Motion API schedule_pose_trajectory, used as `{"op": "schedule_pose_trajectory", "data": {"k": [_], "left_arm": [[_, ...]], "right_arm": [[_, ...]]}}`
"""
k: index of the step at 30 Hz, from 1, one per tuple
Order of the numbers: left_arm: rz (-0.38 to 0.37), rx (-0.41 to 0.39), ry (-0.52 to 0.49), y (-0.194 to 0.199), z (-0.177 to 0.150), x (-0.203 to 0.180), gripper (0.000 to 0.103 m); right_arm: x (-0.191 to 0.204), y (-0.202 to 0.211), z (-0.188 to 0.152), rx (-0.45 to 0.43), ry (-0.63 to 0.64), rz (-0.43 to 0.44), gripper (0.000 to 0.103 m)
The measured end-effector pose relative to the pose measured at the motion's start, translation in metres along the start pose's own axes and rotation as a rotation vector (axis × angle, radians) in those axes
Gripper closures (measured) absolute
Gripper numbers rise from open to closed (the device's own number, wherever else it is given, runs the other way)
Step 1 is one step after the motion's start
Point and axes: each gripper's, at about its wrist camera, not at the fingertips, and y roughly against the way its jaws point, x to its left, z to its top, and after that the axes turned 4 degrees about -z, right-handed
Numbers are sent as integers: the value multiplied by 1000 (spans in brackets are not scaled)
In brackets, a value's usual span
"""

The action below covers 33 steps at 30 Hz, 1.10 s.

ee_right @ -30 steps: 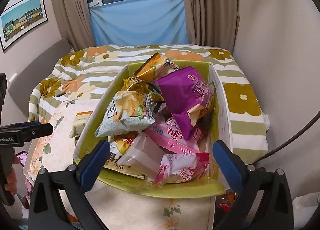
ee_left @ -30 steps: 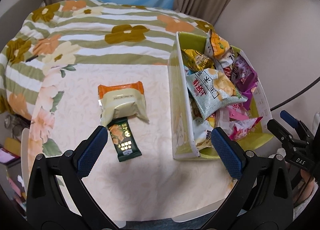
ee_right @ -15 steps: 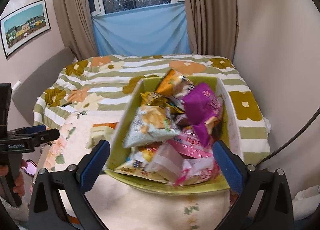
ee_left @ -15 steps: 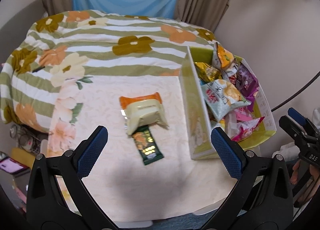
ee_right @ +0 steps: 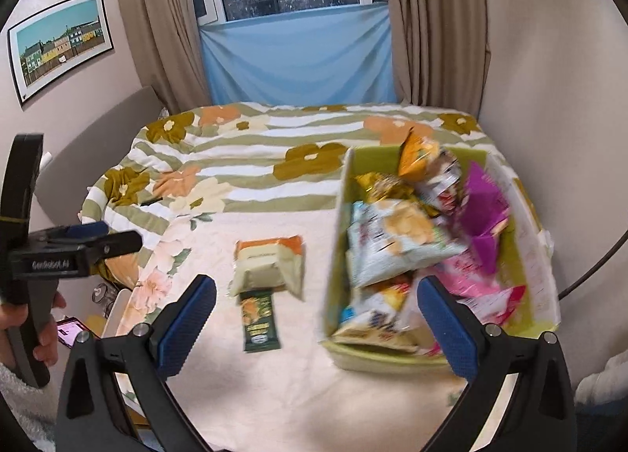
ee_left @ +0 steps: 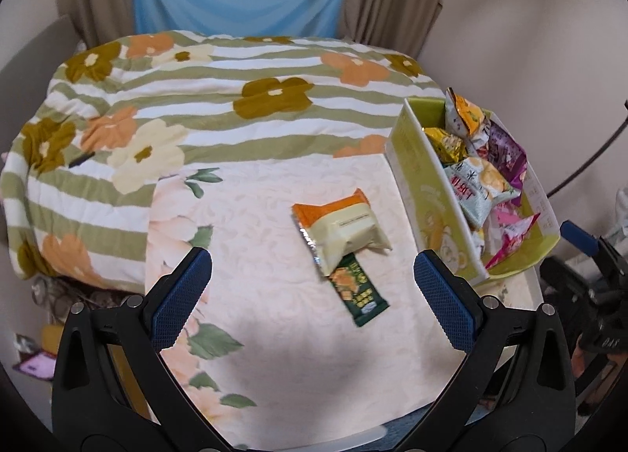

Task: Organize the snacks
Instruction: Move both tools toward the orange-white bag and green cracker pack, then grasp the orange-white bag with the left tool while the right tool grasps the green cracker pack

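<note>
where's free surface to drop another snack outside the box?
Bare cloth left of the orange-cream packet and green bar, out to the flower-print edge. Another bare patch lies in front of the bar, toward the near table edge. The strip between packet and green box is narrow. The box is heaped full.

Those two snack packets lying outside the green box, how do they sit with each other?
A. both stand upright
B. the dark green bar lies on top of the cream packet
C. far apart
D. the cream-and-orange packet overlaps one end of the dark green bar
D: in the left wrist view the cream-and-orange packet covers the far end of the dark green bar, both lying flat on the cloth.
</note>
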Motion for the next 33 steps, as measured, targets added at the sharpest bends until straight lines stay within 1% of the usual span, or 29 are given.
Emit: {"op": "schedule_pose_trajectory", "data": {"k": [7,14,18,21,24,26,29,33], "left_arm": [[-66,66,-127,-32,14,19,1],[-136,137,-278,-88,36,24,1],[-165,175,-354,-123,40,22,1],[-198,205,-410,-149,41,16,1],[-217,223,-503,-171,39,4,1],[-232,243,-570,-184,36,-4,1],[-243,262,-644,-201,32,-15,1],[-261,291,-708,-222,26,-24,1]], "right_arm": [[38,-23,-16,41,-27,-30,1],[66,-59,-33,86,-54,-78,1],[78,-82,-45,104,-60,-100,1],[86,-104,-55,131,-63,-101,1],[92,-124,-64,152,-41,-120,1],[95,-132,-69,158,-26,-131,1],[99,-144,-76,176,-17,-138,1],[102,-154,-84,193,-4,-137,1]]}}
